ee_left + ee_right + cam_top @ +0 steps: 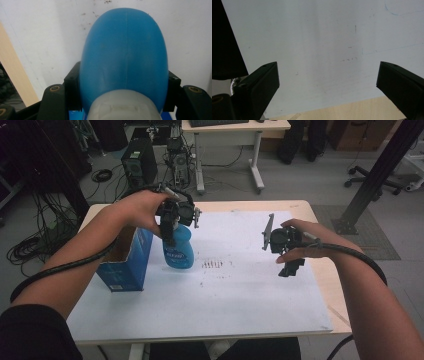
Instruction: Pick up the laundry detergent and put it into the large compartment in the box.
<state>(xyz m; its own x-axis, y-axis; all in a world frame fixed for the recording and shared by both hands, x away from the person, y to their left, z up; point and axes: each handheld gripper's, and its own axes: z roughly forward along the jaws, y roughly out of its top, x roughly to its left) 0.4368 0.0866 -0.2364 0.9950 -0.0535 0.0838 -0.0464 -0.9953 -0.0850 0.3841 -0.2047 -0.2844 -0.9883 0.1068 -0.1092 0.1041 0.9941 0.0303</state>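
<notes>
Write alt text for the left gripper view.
A blue bottle with a whitish cap end nearest the camera is clamped between the left gripper's two black jaws. Behind it lies a white mat with small brown specks, and a strip of light wooden table at left.

A blue plastic bottle (178, 249) with a pale grey cap end (123, 106) and a printed label stands roughly upright over the white sheet on the desk, just beside an open blue box, clamped near its top.
</notes>
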